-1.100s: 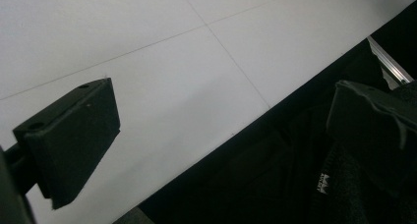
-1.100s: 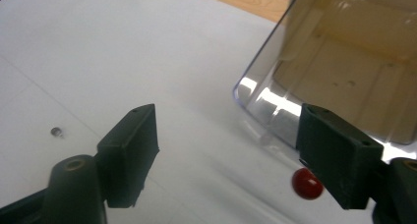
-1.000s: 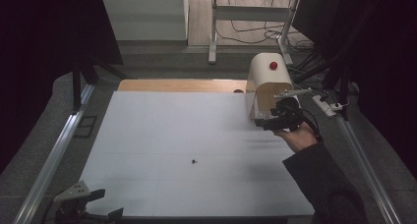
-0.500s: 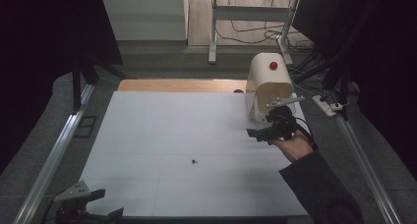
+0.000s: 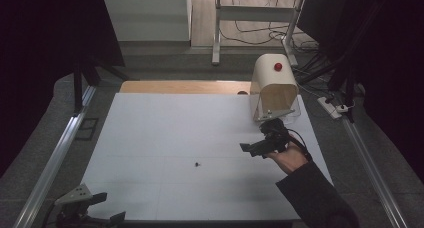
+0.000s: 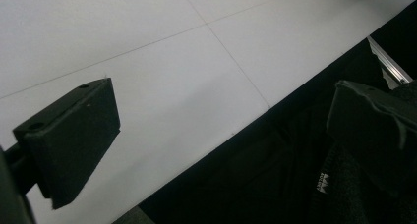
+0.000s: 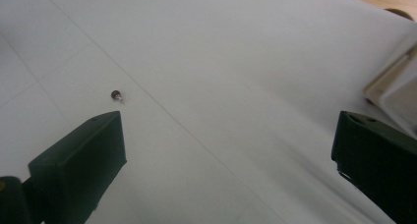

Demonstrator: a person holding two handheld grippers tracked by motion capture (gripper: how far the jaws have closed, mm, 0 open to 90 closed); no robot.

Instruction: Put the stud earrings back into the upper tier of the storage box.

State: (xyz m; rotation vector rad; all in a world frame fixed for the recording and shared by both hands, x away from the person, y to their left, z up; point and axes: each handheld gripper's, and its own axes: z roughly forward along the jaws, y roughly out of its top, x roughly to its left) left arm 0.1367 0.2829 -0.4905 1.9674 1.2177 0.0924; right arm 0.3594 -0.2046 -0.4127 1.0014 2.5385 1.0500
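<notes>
Over the right part of the white table (image 5: 165,123), your right hand-held gripper (image 5: 255,149) hangs with its jaws spread wide and nothing between them, pointing left toward a small dark screw (image 5: 197,163). That screw (image 7: 116,94) lies alone on the sheet near the middle, well apart from the jaws. Just behind your hand stands a beige arched box (image 5: 274,90) with a red knob (image 5: 278,66). At the near left corner, your left hand-held gripper (image 5: 102,208) sits low by the table edge, jaws also wide and empty.
</notes>
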